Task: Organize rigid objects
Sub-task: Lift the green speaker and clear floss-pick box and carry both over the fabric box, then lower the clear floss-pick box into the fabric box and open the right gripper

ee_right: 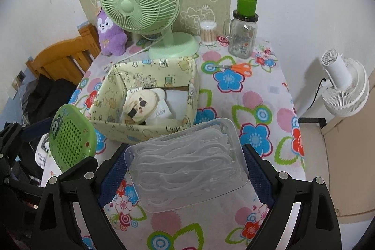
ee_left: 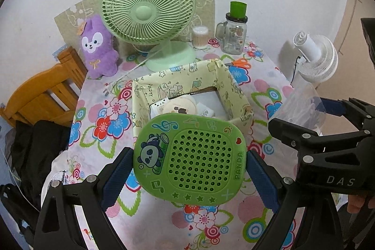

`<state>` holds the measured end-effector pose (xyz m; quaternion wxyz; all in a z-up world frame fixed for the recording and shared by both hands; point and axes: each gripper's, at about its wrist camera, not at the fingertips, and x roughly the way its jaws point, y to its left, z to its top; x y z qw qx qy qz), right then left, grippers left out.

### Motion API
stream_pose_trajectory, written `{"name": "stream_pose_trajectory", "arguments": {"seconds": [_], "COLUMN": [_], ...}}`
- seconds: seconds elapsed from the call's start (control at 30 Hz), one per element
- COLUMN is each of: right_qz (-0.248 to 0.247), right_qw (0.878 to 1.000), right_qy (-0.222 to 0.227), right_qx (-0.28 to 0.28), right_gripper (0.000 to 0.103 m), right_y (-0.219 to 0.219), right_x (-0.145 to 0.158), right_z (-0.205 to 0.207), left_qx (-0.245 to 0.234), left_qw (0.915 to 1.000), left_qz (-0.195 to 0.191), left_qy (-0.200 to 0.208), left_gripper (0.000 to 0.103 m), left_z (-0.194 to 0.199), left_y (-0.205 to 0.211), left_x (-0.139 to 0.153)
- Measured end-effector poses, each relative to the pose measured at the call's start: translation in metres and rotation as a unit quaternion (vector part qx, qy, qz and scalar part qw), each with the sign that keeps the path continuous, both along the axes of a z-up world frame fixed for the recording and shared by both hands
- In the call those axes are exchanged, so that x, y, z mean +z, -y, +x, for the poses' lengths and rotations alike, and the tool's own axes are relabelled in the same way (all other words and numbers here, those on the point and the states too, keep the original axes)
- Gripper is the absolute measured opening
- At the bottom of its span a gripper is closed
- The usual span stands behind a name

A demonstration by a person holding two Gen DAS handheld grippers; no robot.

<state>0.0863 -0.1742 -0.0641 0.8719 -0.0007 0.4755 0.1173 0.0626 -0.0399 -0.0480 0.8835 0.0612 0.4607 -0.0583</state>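
Observation:
My left gripper (ee_left: 189, 165) is shut on a green panda speaker (ee_left: 191, 158), held above the table just in front of the yellow patterned box (ee_left: 182, 79). My right gripper (ee_right: 185, 168) is shut on a clear plastic case of white floss picks (ee_right: 187, 165), held near the box's front right corner (ee_right: 150, 130). The box holds a round cream compact (ee_right: 140, 102) and small white items. The speaker also shows at the left of the right wrist view (ee_right: 70, 135); the clear case shows at the right of the left wrist view (ee_left: 302, 107).
A green desk fan (ee_left: 147, 8), a purple plush (ee_left: 98, 46), a cotton swab tub (ee_left: 200, 36), a glass mug jar with a green cup (ee_left: 234, 32) and orange scissors (ee_left: 241, 62) stand behind the box. A wooden chair (ee_left: 46, 90) is at left, a white fan (ee_left: 316, 60) at right.

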Motion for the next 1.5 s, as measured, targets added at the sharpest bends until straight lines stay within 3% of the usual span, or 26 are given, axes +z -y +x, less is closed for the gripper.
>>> {"name": "stream_pose_trajectory", "arguments": {"seconds": [0.6, 1.5], "right_qz": [0.006, 0.002], "right_qw": [1.000, 1.000], "right_qy": [0.010, -0.015], "right_qx": [-0.021, -0.024], "right_gripper": [0.094, 0.094], "right_y": [-0.008, -0.037], "right_x": [0.013, -0.014], "right_z": [0.040, 0.099], "left_qx": [0.005, -0.007], "left_qw": [0.9996, 0.9987], "left_qz": [-0.026, -0.034], "left_qy": [0.001, -0.036], "left_gripper": [0.095, 0.095], "left_z": [0.038, 0.104], "left_y": [-0.012, -0.016], "left_x": [0.006, -0.030]}}
